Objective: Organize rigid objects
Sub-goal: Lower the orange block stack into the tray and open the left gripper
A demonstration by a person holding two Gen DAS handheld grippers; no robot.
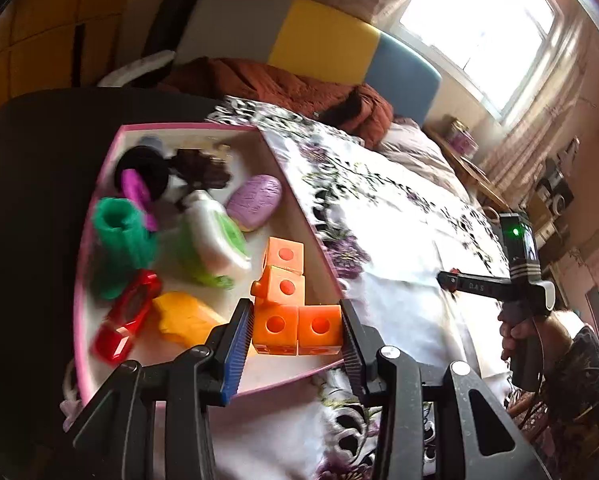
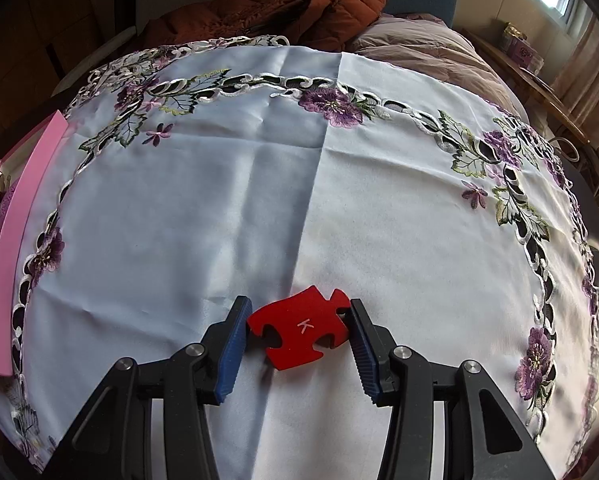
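Most toys already lay in the pink box (image 1: pixel 99 184) beyond the left tongs (image 1: pixel 297 328), pinching orange cubes (image 1: pixel 295 330), while the right tongs (image 2: pixel 299 326) pinched a red puzzle piece (image 2: pixel 299 326) yet unboxed.

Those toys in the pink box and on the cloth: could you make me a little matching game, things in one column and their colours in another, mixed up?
Things:
1. linked cubes between the left gripper's fingers
2. puzzle piece marked K between the right gripper's fingers
3. oval soap-like bar in the box
4. ribbed tube in the box

Colours:
A. green
B. red
C. orange
D. purple

Pairs: 1-C, 2-B, 3-D, 4-A
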